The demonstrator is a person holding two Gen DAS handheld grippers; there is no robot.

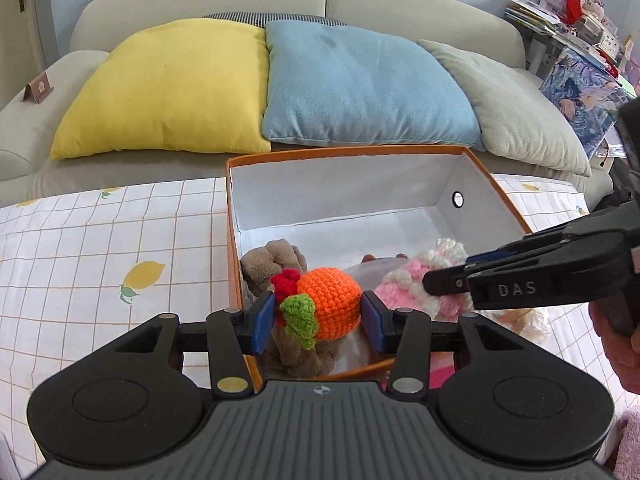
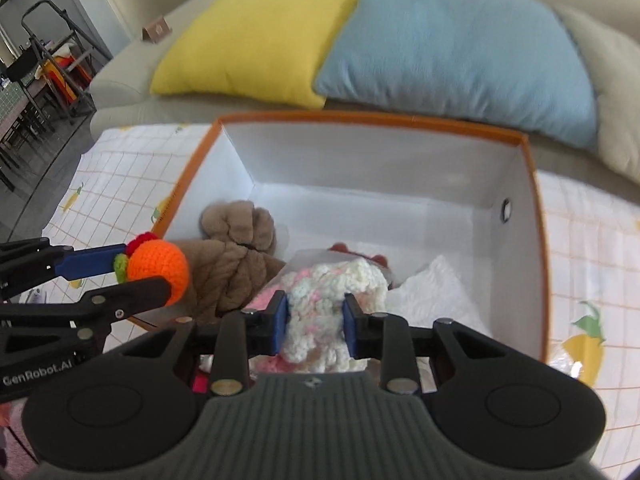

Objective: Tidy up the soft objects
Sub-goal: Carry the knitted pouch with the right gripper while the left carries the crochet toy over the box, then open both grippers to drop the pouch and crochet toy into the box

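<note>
While the left gripper (image 1: pixel 318 322) clamps the orange ball (image 1: pixel 328 304) above the box's (image 1: pixel 348 152) near-left corner, the right gripper (image 2: pixel 316 326) pinches pink-white knitting (image 2: pixel 320 320), seemingly inside; release low, apart.

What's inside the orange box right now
In the orange box: a brown plush toy, white cloth and something red, mostly hidden behind the pink-and-white knit the right gripper holds.

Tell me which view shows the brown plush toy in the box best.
The right wrist view: the brown plush toy lies nearly whole at the left wall of the orange box. In the left wrist view the crocheted orange, held in the left hand-held gripper, covers much of it.
</note>
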